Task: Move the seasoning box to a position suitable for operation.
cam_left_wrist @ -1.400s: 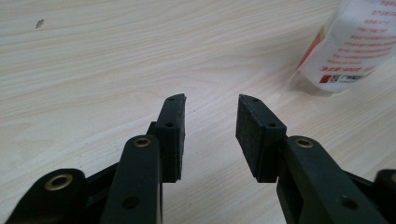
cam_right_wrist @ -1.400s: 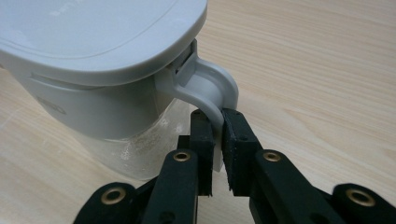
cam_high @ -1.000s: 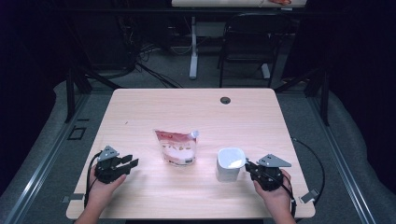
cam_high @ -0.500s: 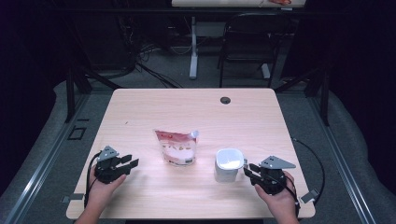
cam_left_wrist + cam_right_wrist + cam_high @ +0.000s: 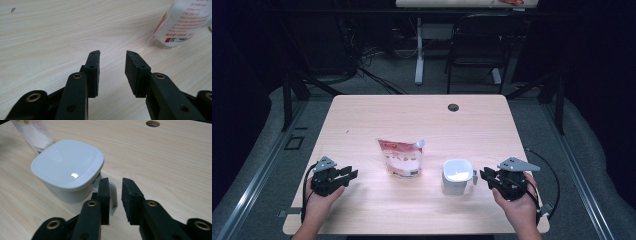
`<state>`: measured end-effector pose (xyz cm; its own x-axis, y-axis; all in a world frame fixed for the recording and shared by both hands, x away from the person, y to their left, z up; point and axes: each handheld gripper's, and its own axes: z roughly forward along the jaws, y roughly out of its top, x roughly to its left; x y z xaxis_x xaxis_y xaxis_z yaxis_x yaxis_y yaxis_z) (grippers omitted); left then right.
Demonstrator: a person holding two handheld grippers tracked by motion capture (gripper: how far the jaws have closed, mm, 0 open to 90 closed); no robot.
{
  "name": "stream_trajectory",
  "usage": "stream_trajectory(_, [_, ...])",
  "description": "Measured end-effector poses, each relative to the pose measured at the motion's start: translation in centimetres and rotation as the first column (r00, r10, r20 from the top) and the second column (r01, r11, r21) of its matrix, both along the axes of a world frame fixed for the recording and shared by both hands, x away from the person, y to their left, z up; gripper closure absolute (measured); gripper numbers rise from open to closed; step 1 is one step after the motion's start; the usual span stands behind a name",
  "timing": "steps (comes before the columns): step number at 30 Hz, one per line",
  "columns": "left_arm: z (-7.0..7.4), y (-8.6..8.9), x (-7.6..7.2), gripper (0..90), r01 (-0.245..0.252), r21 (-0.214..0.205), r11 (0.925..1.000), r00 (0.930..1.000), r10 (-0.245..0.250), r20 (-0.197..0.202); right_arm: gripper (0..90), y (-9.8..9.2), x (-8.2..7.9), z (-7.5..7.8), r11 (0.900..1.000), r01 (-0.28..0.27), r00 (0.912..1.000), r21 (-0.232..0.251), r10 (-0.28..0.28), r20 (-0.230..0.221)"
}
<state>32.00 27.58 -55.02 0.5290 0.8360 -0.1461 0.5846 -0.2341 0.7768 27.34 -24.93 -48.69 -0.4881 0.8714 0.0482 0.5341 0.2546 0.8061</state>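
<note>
The right gripper (image 5: 482, 176) has backed a little off the mug and lifted, and its jaws have just been closing, with nothing between them; the left has kept still. Biggest thing first: the wooden table (image 5: 362, 120) fills the middle of the high view. At centre frame stands the pouch (image 5: 401, 158), spout at its upper right. Just right of it sits the white lidded mug (image 5: 456, 176), handle toward the right gripper. In the right gripper view the pads sit narrowly apart just beside the handle (image 5: 113, 195), not pinching it. At lower left the left gripper (image 5: 351, 173) rests part-spread, empty. This looks like the approach to the mug; next, those jaws must straddle the handle and squeeze.
</note>
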Motion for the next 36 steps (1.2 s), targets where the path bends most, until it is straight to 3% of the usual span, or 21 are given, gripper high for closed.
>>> stream_trajectory(7, [-0.2, -0.3, 0.1, 59.3, 0.023, 0.038, 0.9990, 0.9997, -0.023, 0.010, 89.8, 1.0, 1.5, 2.1, 0.9998, -0.018, 0.9998, -0.005, 0.018, -0.009])
stream_trajectory(12, [-0.2, -0.3, 0.1, 57.4, 0.028, 0.037, 0.9989, 0.9995, -0.029, 0.013, 90.0, 2.4, 2.1, 2.9, 0.9975, -0.065, 0.9975, -0.028, 0.064, -0.031])
stream_trajectory(14, [-0.2, -0.3, 0.1, 60.0, 0.035, 0.017, 0.9993, 0.9993, -0.035, 0.009, 90.0, 2.9, 2.2, 3.0, 0.9963, -0.078, 0.9965, -0.037, 0.076, -0.035])
stream_trajectory(16, [-0.1, -0.2, 0.1, 61.5, 0.037, -0.011, 0.9993, 0.9993, -0.036, 0.012, 90.0, 3.3, 2.3, 3.1, 0.9956, -0.087, 0.9954, -0.035, 0.086, -0.042])
stream_trajectory(27, [-0.3, -0.1, 0.1, 61.3, 0.024, 0.020, 0.9995, 0.9997, -0.025, 0.006, 90.0, 3.8, 2.7, 2.1, 0.9944, -0.080, 0.9947, -0.069, 0.075, -0.070])
stream_trajectory(36, [-0.3, -0.1, 0.2, 61.2, 0.018, 0.020, 0.9996, 0.9998, -0.018, 0.000, 90.0, 3.7, 2.6, 1.8, 0.9953, -0.079, 0.9943, -0.057, 0.074, -0.076])
